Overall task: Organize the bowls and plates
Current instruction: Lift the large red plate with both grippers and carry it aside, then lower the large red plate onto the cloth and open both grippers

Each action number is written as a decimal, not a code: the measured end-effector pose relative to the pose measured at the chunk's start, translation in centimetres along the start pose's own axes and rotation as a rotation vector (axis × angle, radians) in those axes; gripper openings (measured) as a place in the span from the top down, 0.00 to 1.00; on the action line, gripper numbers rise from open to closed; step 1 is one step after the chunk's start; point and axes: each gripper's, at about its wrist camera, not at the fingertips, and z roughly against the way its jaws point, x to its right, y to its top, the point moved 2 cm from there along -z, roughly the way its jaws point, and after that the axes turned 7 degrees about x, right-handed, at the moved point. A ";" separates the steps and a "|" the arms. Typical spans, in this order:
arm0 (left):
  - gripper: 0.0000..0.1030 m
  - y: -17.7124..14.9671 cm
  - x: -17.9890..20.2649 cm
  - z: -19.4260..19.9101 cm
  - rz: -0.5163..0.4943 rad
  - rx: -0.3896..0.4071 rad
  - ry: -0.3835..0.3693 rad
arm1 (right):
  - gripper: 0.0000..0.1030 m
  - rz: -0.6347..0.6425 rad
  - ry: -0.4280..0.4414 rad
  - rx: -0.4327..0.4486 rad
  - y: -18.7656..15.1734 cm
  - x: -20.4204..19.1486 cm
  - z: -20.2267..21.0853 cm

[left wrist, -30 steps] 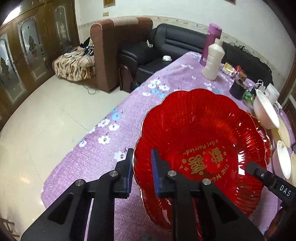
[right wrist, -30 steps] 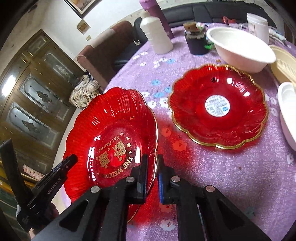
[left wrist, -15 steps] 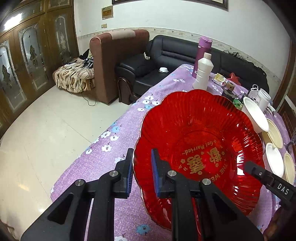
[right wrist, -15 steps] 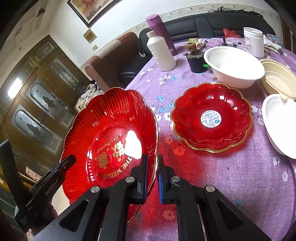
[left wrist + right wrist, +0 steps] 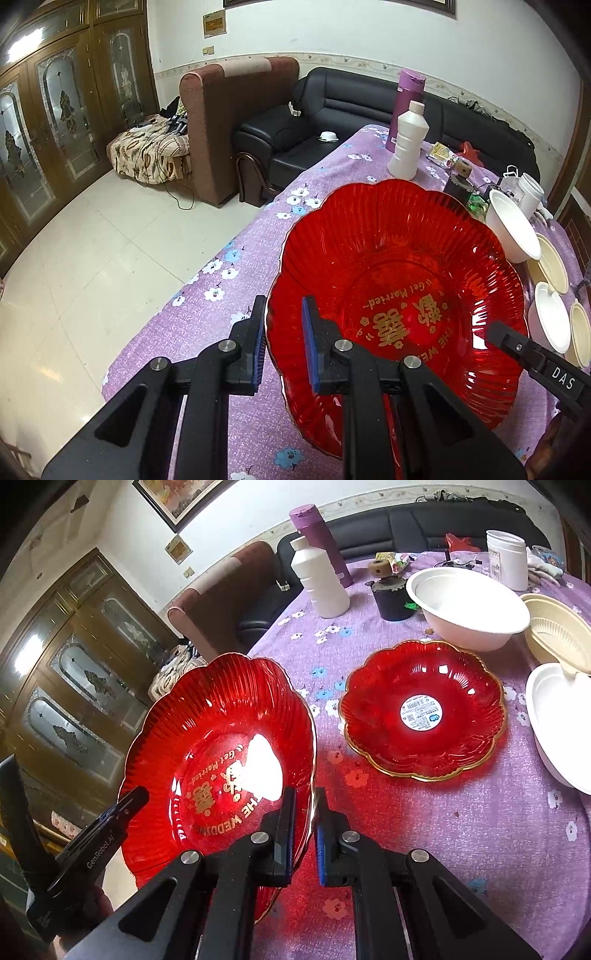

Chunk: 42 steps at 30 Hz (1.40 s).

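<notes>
The large red plate carries gold lettering: "Get Married" in the left wrist view, with "THE WEDDI…" readable in the right wrist view beside gold Chinese characters. The right claw bears "DAS"; the left claw bears "GenRobot.AI". The smaller red plate has a round printed sticker, too small to read.

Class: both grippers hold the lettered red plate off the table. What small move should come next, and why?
Probably carry the lettered red plate, pinched at opposite rims by the left gripper and right gripper, sideways over the stickered red plate lying flat on the tablecloth, since the two match for stacking.
</notes>
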 end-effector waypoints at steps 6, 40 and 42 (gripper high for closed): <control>0.85 -0.3 -0.1 -0.6 0.001 -0.013 0.004 | 0.92 -0.002 -0.002 -0.011 -0.2 0.2 -0.5; 0.31 1.8 0.3 -1.2 0.102 -0.035 -0.156 | 0.45 -0.123 -0.008 0.032 0.0 6.2 1.5; 0.21 3.4 2.7 -0.4 0.054 -0.010 -0.196 | 0.42 -0.179 -0.030 0.052 0.7 8.3 2.2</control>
